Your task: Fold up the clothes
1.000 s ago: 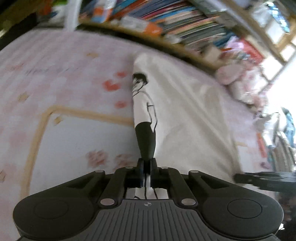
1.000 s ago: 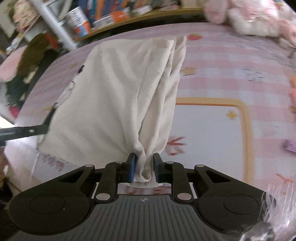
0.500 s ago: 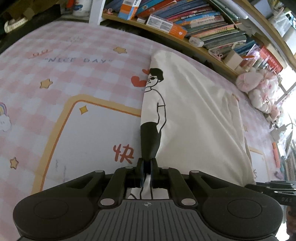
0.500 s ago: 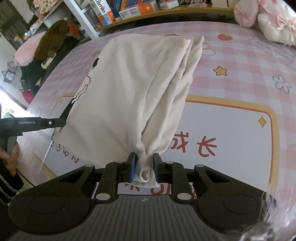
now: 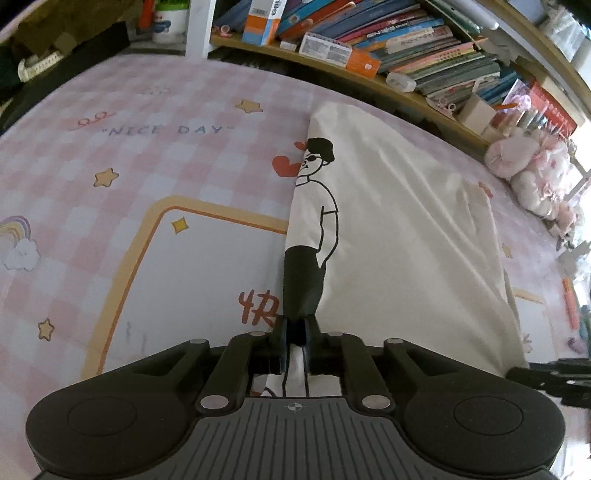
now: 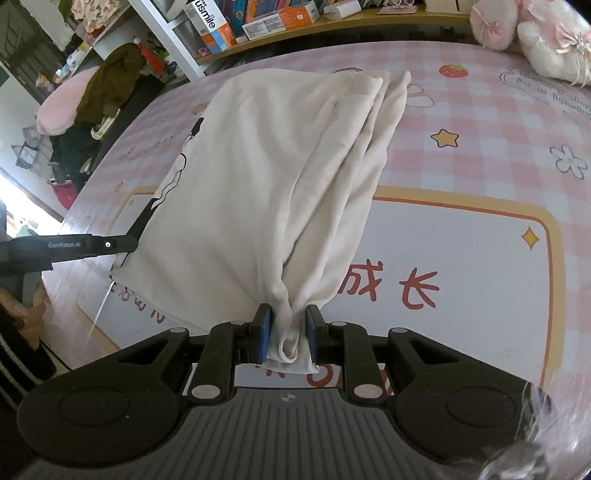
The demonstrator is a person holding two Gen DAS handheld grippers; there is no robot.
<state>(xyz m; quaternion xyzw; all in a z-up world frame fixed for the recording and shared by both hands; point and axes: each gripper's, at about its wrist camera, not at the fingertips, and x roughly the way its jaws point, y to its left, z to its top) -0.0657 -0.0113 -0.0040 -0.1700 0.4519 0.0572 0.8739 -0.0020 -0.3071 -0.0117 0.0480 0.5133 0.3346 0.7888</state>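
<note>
On the far side of the bed stands a long wooden shelf (image 5: 373,79), and I take the yellow-framed panel (image 5: 207,258) printed in the middle of the pink checked bed cover (image 5: 110,155) as my landmark. Going left to right, the shelf holds, beyond the left corner of the panel, a white tub (image 5: 170,20). Then comes an orange and white box (image 5: 264,22), a flat carton (image 5: 338,51), and a long slanting stack of books (image 5: 424,44). At the right end of the shelf, pink plush toys (image 5: 532,173) lie on the bed.

The cream T-shirt (image 5: 399,229) lies folded lengthwise over the middle of the panel and reaches past its far edge toward the shelf. Along its left folded edge there is a drawing of a man in sunglasses (image 5: 317,206), with dark trousers. The right side is bunched into several long pleats.

The left tool (image 5: 295,328) has the near left corner between its fingers, at the dark trousers of the drawing; its jaws are opening, but the pads are close around the cloth. The right tool (image 6: 289,325) is pinching the gathered near right corner of the shirt between its blue pads (image 6: 265,328). Both corners are lifted a little above the near edge of the panel.
</note>
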